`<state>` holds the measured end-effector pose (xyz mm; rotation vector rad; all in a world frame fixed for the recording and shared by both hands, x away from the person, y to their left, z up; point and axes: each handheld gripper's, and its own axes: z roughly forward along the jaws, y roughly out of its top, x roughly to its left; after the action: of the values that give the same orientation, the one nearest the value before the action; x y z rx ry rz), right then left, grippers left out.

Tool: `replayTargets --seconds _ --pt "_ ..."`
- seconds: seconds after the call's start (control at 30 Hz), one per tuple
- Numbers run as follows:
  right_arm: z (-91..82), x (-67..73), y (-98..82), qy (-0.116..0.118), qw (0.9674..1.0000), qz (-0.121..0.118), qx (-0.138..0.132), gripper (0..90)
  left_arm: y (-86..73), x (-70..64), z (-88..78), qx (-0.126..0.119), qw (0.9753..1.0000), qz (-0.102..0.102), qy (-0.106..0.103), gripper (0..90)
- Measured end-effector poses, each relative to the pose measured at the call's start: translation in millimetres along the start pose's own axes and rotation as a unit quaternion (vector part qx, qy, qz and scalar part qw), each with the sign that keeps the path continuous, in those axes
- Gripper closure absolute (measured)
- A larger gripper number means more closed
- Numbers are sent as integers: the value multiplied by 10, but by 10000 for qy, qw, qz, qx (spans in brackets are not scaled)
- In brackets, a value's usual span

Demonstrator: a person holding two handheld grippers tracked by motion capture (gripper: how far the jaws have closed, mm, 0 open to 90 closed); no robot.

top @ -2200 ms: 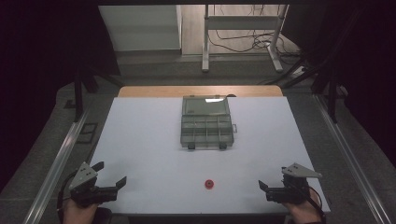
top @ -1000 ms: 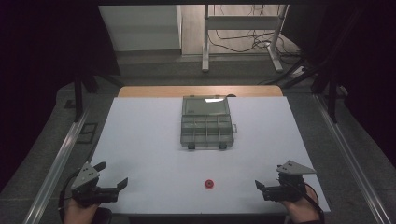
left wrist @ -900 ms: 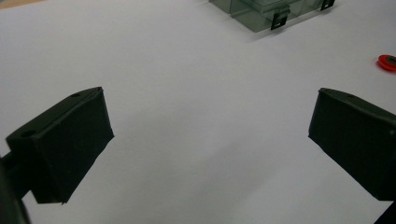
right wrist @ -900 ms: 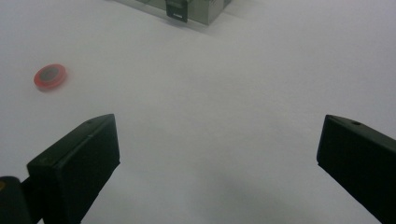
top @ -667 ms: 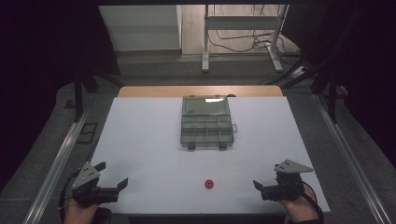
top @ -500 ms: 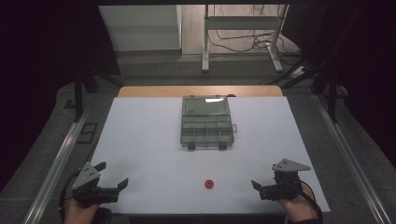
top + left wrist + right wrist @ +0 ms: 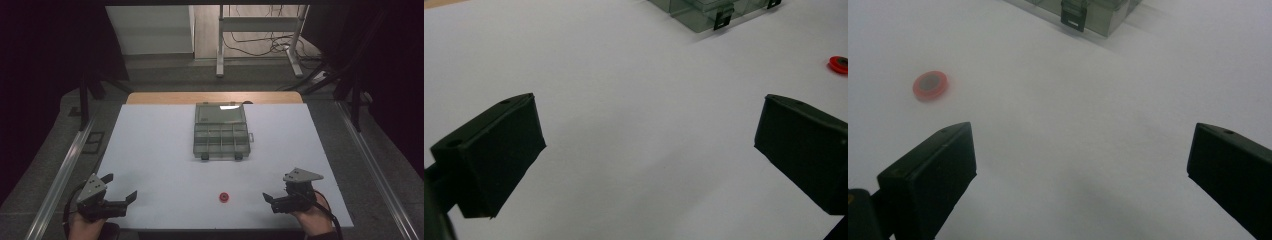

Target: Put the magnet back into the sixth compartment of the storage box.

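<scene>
Red disc [image 7: 224, 197] on table, near left of right hand-held gripper [image 7: 268, 199], jaws spread wide, empty.

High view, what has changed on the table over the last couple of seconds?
The right tool has slid a little toward the table's middle, closer to the red ring, jaws open and holding nothing. The left tool shifted only slightly near its corner, also open. The ring and the closed grey parts box lie where they were; nothing was picked up or let go.
</scene>
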<state>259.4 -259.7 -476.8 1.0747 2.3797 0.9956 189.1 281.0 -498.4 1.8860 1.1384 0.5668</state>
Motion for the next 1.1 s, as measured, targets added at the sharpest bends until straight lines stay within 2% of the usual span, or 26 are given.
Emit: replayTargets --seconds 0.6,0.87,1.1 --pt "99 61 92 209 9997 -130 23 0 1 -2 3 11 10000 11 1 0" --pt "156 102 147 319 9994 -100 40 0 2 -6 5 17 10000 28 -5 0" --pt "221 154 176 369 9991 -196 118 0 2 -4 4 25 10000 32 -9 0"
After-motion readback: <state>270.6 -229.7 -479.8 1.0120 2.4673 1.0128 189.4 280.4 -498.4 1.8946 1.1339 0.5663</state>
